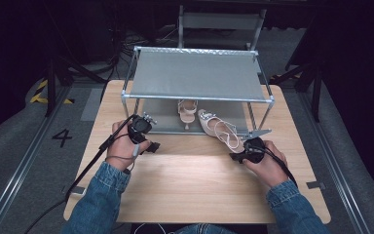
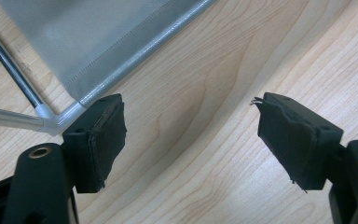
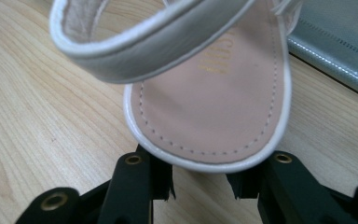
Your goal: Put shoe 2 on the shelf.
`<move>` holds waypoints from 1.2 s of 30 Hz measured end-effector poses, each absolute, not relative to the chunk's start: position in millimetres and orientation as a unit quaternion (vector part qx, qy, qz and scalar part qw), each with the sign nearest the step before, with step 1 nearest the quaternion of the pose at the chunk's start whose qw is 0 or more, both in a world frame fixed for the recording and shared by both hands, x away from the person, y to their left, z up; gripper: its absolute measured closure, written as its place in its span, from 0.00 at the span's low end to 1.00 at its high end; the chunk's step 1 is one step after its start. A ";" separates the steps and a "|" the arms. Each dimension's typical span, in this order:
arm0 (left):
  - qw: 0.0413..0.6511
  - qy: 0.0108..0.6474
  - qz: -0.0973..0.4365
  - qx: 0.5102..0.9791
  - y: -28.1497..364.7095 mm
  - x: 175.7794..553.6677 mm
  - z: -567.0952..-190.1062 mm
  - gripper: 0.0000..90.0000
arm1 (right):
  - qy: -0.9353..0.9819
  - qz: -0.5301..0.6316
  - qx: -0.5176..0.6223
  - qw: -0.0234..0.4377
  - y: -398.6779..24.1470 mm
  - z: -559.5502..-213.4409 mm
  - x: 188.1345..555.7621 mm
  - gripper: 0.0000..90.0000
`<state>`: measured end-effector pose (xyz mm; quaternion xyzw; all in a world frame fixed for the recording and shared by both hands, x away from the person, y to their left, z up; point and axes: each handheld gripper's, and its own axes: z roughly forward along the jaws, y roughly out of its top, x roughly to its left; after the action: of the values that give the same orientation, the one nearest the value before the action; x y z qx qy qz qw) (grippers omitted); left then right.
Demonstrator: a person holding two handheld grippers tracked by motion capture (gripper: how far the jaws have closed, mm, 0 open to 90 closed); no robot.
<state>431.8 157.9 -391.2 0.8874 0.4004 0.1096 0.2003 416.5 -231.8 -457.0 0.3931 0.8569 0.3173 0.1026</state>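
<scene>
**Ana:** Pale wood covers the table (image 1: 185,185); a low metal shoe rack (image 1: 197,73) with grey fabric shelves stands at its far side. One cream strappy heeled sandal (image 1: 187,111) already sits on the lower shelf; the second sandal (image 1: 219,129) lies tilted, toe on the shelf edge, heel end out over the table towards the right gripper (image 1: 243,152).

**Ben:** And the grippers?

**Ana:** In the right gripper view the sandal's rounded heel end (image 3: 214,112) sits just above the two black jaws, which stand narrowed on either side beneath it — whether the pads actually press on the heel, the sole hides. The left gripper (image 2: 191,140) hangs wide apart over bare wood beside the rack's front corner (image 2: 51,119), holding nothing.

**Ben:** What might go wrong?

**Ana:** The grip looks shallow; pinched only at the heel tip, the shoe could pivot and slip free when lifted. Its loose straps (image 1: 226,134) might snag the front rail; a shove could also knock the seated sandal askew.
</scene>
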 end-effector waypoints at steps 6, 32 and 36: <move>0.201 0.402 0.109 0.887 157.9 432.3 -393.0 0.27 | 0.845 0.346 0.395 0.101 -228.3 -448.2 414.9 0.87; 0.204 0.406 0.109 0.884 160.8 431.9 -391.0 0.27 | 0.822 0.379 0.408 0.116 -194.9 -433.7 434.4 0.87; 0.203 0.406 0.110 0.884 162.9 432.1 -390.5 0.27 | 0.819 0.385 0.409 0.119 -187.4 -433.8 442.3 0.87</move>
<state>432.1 162.9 -390.5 0.8844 0.4056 0.1100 0.2033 442.3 -187.4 -433.8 0.4091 0.8187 0.3848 0.1194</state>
